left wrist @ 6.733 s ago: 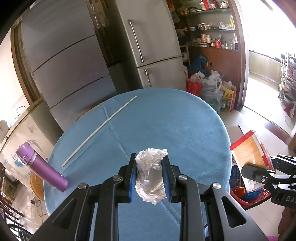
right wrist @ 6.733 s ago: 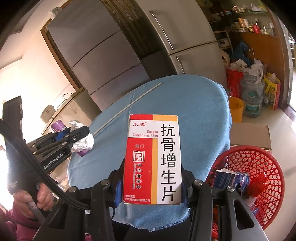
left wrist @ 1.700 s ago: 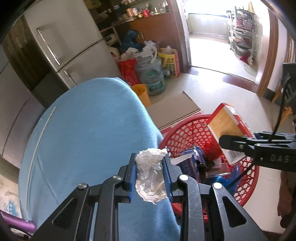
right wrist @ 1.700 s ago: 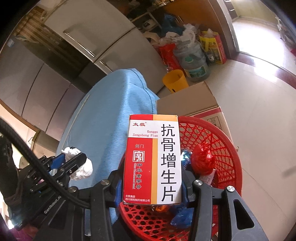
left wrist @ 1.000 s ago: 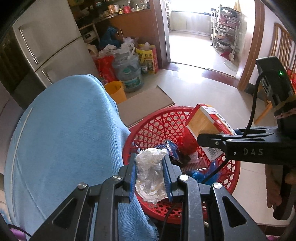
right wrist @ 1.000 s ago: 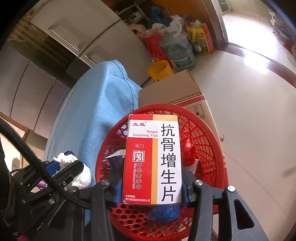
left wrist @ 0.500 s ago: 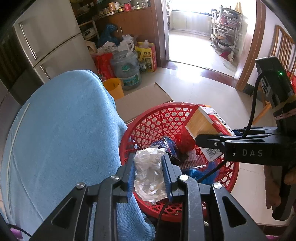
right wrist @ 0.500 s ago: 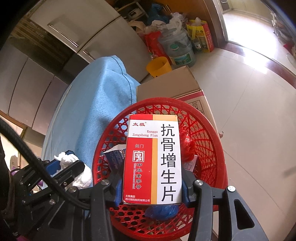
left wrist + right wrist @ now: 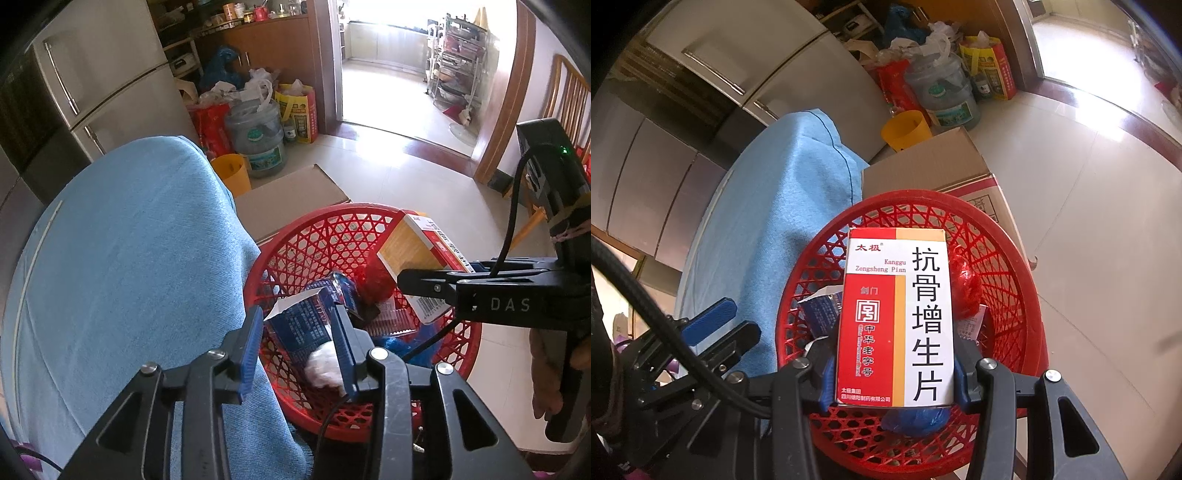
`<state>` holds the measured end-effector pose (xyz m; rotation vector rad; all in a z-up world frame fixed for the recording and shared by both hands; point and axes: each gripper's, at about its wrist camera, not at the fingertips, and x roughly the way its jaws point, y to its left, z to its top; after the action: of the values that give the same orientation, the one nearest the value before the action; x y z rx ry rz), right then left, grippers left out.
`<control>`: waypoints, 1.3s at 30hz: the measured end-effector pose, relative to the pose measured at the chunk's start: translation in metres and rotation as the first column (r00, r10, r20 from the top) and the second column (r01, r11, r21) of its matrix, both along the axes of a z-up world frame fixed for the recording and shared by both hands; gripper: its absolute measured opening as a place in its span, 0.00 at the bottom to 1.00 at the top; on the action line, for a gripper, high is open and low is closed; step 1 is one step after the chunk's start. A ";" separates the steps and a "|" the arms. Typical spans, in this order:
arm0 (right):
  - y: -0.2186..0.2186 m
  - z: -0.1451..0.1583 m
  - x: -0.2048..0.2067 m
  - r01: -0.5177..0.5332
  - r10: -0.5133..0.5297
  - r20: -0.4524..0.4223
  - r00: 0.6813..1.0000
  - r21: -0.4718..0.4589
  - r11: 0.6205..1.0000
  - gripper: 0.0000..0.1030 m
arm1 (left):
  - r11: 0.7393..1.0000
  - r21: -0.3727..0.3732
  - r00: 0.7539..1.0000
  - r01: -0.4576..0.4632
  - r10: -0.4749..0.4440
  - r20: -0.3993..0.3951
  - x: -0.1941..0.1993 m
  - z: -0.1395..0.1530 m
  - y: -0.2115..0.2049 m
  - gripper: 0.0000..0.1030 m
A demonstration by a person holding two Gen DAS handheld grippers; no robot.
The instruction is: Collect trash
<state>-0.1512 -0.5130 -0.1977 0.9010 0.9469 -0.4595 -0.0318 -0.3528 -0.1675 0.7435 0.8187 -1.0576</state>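
The crumpled white wad (image 9: 324, 368), clamped half a second earlier, is now seen lying in the red basket (image 9: 354, 221) below the left hand-held gripper (image 9: 297, 338), whose jaws have just been opening and stand apart with nothing between them. The medicine box (image 9: 895, 317) is kept clamped upright in the right hand-held gripper (image 9: 894, 373) above the basket, beside the blue-clothed table (image 9: 129, 258).
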 end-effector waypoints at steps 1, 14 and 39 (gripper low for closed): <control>0.000 0.000 0.000 -0.001 0.001 0.001 1.000 0.004 1.000 0.50 | 1.000 -0.002 1.000 -0.002 0.002 0.001 0.000 0.000 0.001 0.46; 0.002 0.002 0.001 0.005 -0.005 0.013 1.000 0.025 1.000 0.51 | 0.999 -0.047 0.999 -0.017 0.019 0.039 0.002 0.013 0.014 0.59; 0.030 0.026 0.022 -0.053 0.053 0.012 0.999 -0.031 0.998 0.52 | 0.986 -0.135 0.989 -0.094 0.108 0.100 0.013 0.043 0.051 0.67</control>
<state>-0.1289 -0.4833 -0.1719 0.8483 0.9475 -0.4214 -0.0193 -0.3019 -0.1247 0.6360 0.6825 -0.9617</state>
